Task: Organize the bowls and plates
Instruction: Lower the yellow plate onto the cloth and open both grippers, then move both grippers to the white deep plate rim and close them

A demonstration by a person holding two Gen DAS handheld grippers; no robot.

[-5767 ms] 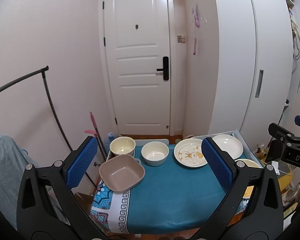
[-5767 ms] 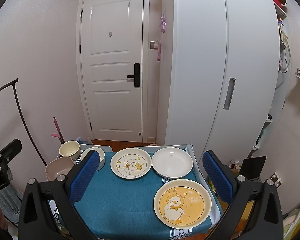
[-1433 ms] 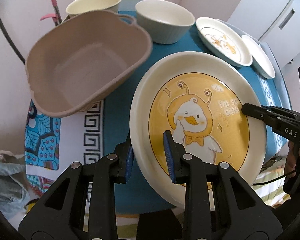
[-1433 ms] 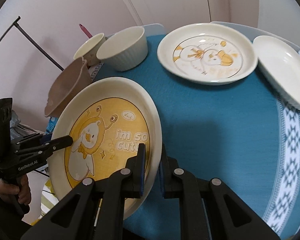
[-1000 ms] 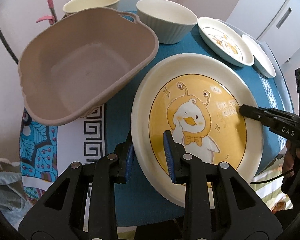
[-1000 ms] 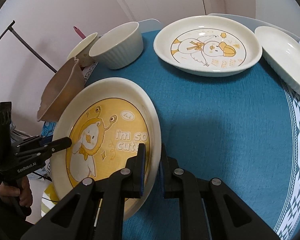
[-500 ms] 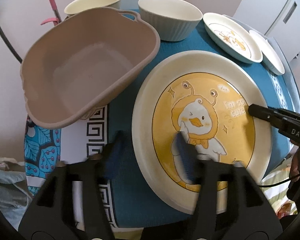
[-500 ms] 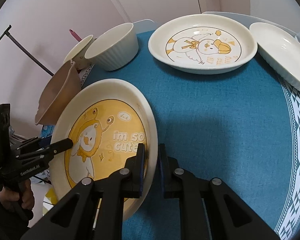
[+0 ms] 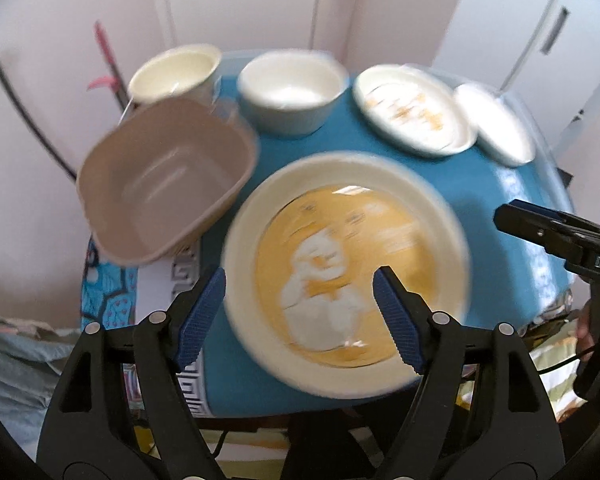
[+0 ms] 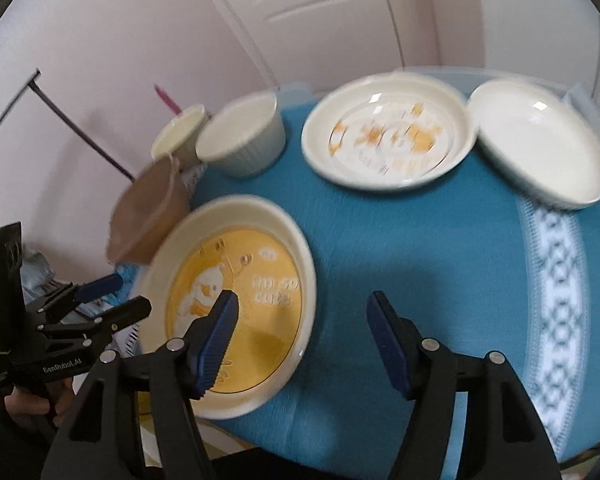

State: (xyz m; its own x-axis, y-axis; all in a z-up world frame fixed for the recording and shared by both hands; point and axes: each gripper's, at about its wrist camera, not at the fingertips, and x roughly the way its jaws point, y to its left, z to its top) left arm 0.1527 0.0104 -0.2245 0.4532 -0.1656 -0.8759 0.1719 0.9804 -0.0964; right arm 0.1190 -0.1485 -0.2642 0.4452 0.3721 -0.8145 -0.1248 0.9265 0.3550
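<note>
Your left claw [image 9: 300, 312] and right claw [image 10: 300, 334] are both opening, pads clear of the round cream plate with the yellow duck picture [image 9: 346, 268], which lies at the worktop's [image 10: 420, 248] near edge, beside the beige plastic tub [image 9: 164, 180].

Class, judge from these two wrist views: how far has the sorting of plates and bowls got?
Done: the yellow duck plate lies flat on the blue tablecloth, beside the tan tub.

In hand: nothing. The left gripper and the right gripper are both opening, with no pad on the plate.

Left: the white duck plate, plain white plate, ribbed bowl and cream bowl stand separately, unstacked.
</note>
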